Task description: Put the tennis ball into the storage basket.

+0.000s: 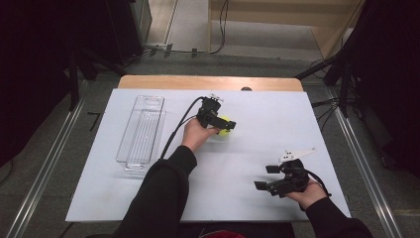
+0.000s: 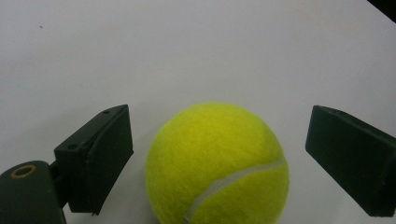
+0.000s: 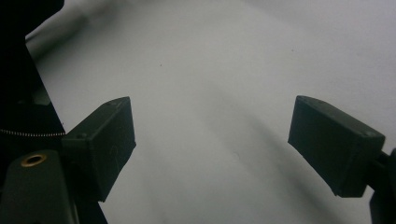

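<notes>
A yellow-green tennis ball (image 1: 225,128) lies on the white table sheet near the middle. My left gripper (image 1: 225,126) hangs over it. In the left gripper view the ball (image 2: 217,163) sits between the two black jaws with a gap on each side, so the left gripper (image 2: 219,158) is open around it without pressing. My right gripper (image 1: 266,177) rests low at the front right of the table, pointing left. Its jaws stand wide apart over bare sheet in the right gripper view, so the right gripper (image 3: 212,149) is open with nothing between them.
A clear plastic bin (image 1: 141,131) lies lengthwise on the left part of the white sheet (image 1: 277,124). A strip of wooden tabletop (image 1: 208,82) shows at the far edge. Dark stands and cables flank the table on the floor.
</notes>
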Demonstrator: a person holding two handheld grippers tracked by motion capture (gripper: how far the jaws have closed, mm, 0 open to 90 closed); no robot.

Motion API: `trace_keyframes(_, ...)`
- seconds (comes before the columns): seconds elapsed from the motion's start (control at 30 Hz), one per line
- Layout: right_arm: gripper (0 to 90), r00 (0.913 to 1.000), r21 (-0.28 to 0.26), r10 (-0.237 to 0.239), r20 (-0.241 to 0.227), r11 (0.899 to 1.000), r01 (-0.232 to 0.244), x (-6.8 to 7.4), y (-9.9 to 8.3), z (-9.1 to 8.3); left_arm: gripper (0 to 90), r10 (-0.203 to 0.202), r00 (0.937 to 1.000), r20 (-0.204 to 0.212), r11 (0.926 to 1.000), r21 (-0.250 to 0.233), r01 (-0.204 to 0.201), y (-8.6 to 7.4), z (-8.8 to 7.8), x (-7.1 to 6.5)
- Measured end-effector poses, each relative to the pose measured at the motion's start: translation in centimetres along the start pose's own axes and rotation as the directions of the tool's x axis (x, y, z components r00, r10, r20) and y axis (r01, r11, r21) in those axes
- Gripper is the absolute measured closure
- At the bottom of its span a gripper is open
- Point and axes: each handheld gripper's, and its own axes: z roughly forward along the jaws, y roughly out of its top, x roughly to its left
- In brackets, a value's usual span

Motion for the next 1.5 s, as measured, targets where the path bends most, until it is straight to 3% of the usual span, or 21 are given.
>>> trace_keyframes(0.53, 12.7, 1.0000, 0.001, -0.002, 0.000, 1.000, 0.002, 0.0, 0.0, 0.0, 7.9, -0.014, 0.9999, -0.001, 0.9997, 0.020, 0.014, -1.0, 0.9, 0.1)
trace_keyframes(1.03, 12.7, 1.0000, 0.005, -0.002, -0.001, 1.000, 0.002, 0.0, 0.0, 0.0, 8.0, 0.014, 0.9996, -0.024, 0.9986, 0.050, -0.013, -1.5, 1.7, -0.1)
trace_keyframes(1.1, 12.7, 1.0000, 0.005, -0.003, -0.002, 1.000, 0.003, 0.0, 0.0, 0.0, 13.3, 0.031, 0.9984, -0.048, 0.9983, 0.051, -0.028, -1.5, 1.5, -0.2)
trace_keyframes(1.2, 12.7, 1.0000, 0.005, -0.004, -0.001, 1.000, 0.004, 0.1, 0.0, 0.0, 19.2, 0.029, 0.9983, -0.051, 0.9990, 0.037, -0.027, -1.7, 1.4, 0.0)
trace_keyframes(1.27, 12.7, 1.0000, 0.005, -0.004, -0.001, 1.000, 0.004, 0.0, 0.0, 0.0, 25.5, 0.014, 0.9997, -0.022, 0.9997, 0.018, -0.014, -1.8, 1.3, 0.1)
trace_keyframes(1.5, 12.7, 1.0000, 0.007, -0.007, 0.000, 1.000, 0.007, 0.1, 0.0, 0.1, 26.5, 0.028, 0.9993, -0.026, 0.9994, 0.021, -0.027, -1.8, 1.3, 0.0)
